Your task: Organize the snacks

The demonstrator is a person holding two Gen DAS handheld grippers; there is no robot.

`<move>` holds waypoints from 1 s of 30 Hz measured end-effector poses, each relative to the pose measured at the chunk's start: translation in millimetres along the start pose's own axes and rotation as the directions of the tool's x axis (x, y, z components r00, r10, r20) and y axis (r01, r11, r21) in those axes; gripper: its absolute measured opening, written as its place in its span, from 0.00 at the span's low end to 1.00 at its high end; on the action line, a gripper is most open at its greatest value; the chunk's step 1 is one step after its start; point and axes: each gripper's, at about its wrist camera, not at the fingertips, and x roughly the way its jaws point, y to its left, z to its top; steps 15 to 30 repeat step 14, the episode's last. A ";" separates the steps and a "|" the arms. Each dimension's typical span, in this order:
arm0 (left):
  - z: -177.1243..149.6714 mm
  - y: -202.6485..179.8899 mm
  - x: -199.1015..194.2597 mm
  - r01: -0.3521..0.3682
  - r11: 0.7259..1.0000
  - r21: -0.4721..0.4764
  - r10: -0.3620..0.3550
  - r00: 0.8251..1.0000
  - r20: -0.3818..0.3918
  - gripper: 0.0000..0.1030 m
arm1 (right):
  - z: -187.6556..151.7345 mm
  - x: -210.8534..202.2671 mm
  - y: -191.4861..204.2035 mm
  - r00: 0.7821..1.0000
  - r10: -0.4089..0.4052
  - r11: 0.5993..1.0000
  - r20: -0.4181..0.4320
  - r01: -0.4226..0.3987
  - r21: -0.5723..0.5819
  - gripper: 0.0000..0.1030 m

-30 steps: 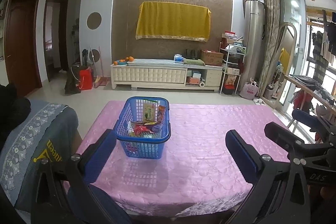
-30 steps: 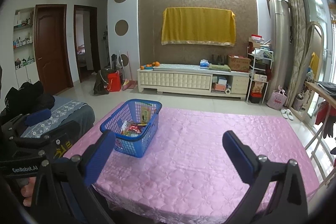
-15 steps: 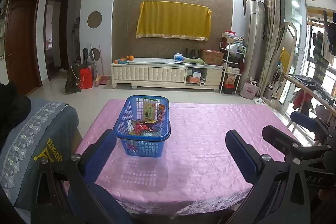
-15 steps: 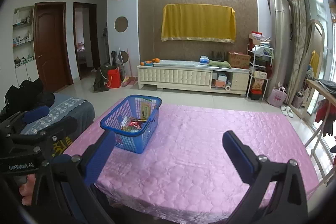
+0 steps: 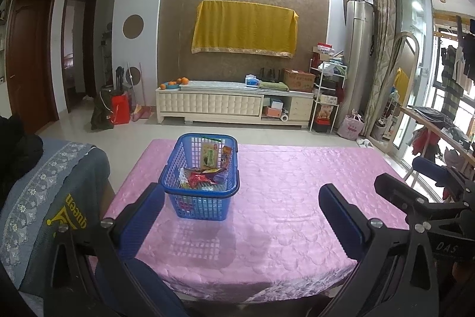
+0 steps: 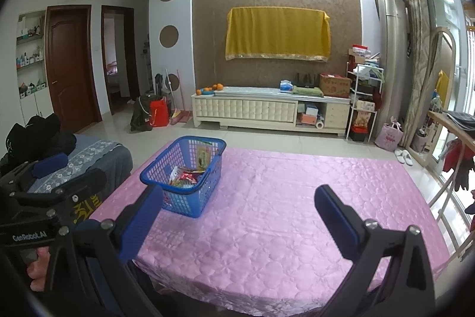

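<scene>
A blue plastic basket (image 5: 199,207) stands on the left part of the pink tablecloth (image 5: 282,198). It holds several snack packets (image 5: 204,176), one green packet upright against its far wall. The basket also shows in the right wrist view (image 6: 184,201). My left gripper (image 5: 242,216) is open and empty, held back over the table's near edge, the basket just ahead of its left finger. My right gripper (image 6: 237,216) is open and empty, to the right of the left one, near the same edge.
A grey-blue covered seat (image 5: 44,198) sits left of the table. A white TV cabinet (image 5: 234,106) stands at the far wall under a yellow cloth (image 5: 245,28). A shelf rack (image 5: 326,91) and a clothes rail (image 5: 439,124) stand on the right.
Both grippers have drawn back and risen slightly, so the basket and table look a little farther away. Both stay open and empty. The basket has not moved.
</scene>
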 end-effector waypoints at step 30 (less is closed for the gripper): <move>-1.5 3.3 -2.9 0.003 1.000 -0.001 -0.003 1.000 0.000 1.00 | 0.6 -2.8 -0.4 1.000 0.003 1.000 0.005 -0.003 0.000 1.00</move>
